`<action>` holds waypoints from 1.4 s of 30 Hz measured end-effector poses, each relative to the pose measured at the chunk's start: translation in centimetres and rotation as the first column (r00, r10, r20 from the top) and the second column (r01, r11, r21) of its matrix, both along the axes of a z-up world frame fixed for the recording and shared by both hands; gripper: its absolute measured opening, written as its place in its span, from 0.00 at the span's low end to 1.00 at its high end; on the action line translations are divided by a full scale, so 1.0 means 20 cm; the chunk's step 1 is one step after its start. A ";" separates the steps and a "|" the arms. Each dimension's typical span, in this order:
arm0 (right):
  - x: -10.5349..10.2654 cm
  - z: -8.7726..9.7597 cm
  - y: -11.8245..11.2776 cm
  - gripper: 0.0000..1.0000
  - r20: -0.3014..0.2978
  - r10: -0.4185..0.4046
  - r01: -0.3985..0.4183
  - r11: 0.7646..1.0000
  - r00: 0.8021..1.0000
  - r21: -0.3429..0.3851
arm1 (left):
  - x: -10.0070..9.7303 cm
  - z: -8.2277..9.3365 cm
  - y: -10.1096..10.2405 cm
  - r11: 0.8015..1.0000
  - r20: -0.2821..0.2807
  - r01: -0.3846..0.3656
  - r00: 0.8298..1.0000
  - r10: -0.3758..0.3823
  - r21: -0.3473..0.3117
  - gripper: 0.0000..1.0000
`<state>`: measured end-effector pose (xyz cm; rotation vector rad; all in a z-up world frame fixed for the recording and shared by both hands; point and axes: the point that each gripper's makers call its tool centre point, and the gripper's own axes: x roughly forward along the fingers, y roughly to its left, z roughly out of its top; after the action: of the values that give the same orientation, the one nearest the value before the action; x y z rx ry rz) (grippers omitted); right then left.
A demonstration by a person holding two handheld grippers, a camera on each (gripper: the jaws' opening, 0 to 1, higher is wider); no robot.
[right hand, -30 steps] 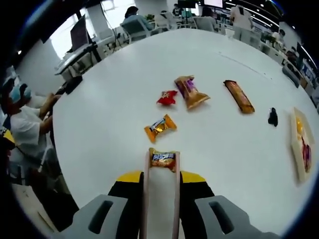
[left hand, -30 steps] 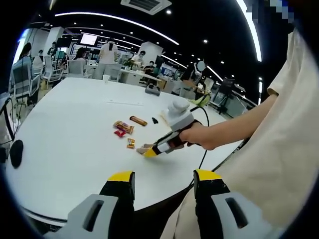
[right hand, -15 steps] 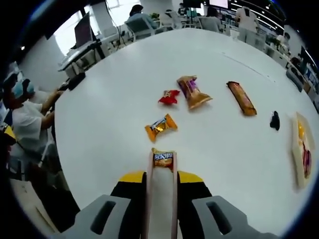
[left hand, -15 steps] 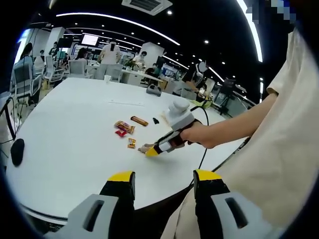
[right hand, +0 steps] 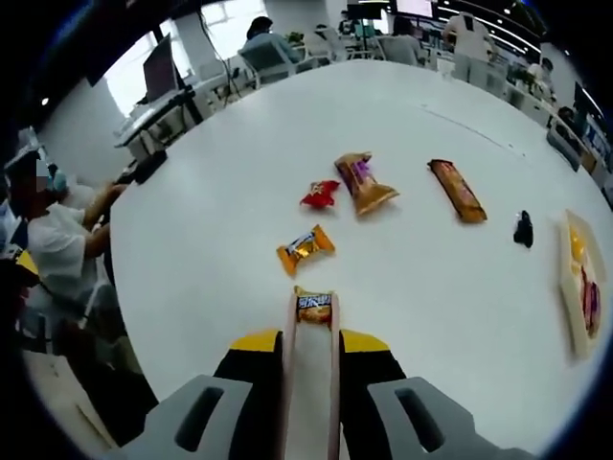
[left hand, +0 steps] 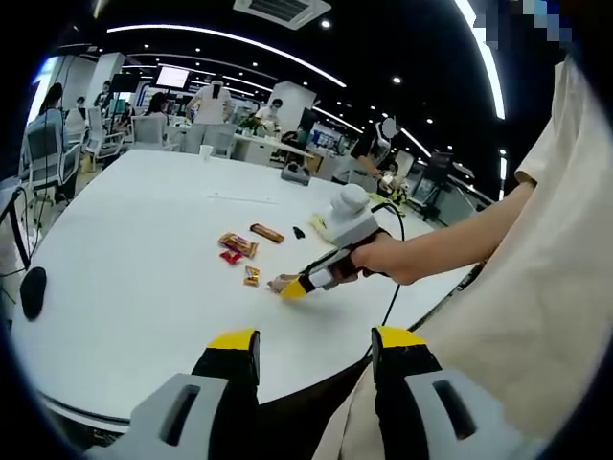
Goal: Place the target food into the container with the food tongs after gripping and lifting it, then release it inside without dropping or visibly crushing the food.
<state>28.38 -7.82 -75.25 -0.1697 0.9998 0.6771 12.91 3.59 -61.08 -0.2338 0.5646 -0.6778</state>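
Note:
My right gripper [right hand: 309, 342] is shut on a pair of pale food tongs [right hand: 310, 393] that run forward between its jaws. The tong tips pinch a small orange snack packet [right hand: 313, 308] low over the white table [right hand: 192, 220]. A flat beige container [right hand: 579, 283] with food in it lies at the right edge. My left gripper [left hand: 316, 343] is open and empty, held off the table's near edge. From there I see the right gripper [left hand: 297, 287] in a person's hand [left hand: 383, 257], tip down at the table.
Loose on the table are an orange candy [right hand: 306, 248], a red candy [right hand: 320, 195], an orange-purple bag [right hand: 365, 180], a brown bar [right hand: 457, 190] and a small black item [right hand: 522, 228]. A black mouse [left hand: 32, 292] lies far left. People sit beyond the table's edge.
The tong arms have drawn closer together on the orange packet, and the right gripper view has shifted slightly. The left gripper has stayed put.

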 end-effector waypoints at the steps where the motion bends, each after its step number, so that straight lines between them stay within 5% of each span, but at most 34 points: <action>1: 0.00 0.00 -0.01 0.21 0.000 -0.003 0.003 1.000 1.000 0.002 | 0.00 0.01 -0.01 1.000 0.001 -0.004 1.000 0.004 -0.004 0.46; 26: 0.04 0.19 0.02 0.22 0.050 0.061 -0.064 0.996 0.997 0.070 | -0.02 0.02 -0.11 0.999 0.005 -0.054 0.999 0.054 -0.009 0.46; 34: 0.09 0.26 -0.03 0.22 0.097 0.118 -0.122 0.992 0.988 0.041 | -0.01 0.01 -0.19 0.997 0.000 -0.079 0.997 0.079 -0.024 0.46; 42: 0.15 0.32 -0.11 0.23 0.107 0.087 -0.096 0.992 0.990 0.083 | 0.04 0.03 -0.29 0.998 0.004 -0.062 0.998 0.063 -0.028 0.46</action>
<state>31.34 -10.02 -68.84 -0.1727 0.8657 0.7873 13.63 -2.19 -60.55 -0.2750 0.5417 -0.6258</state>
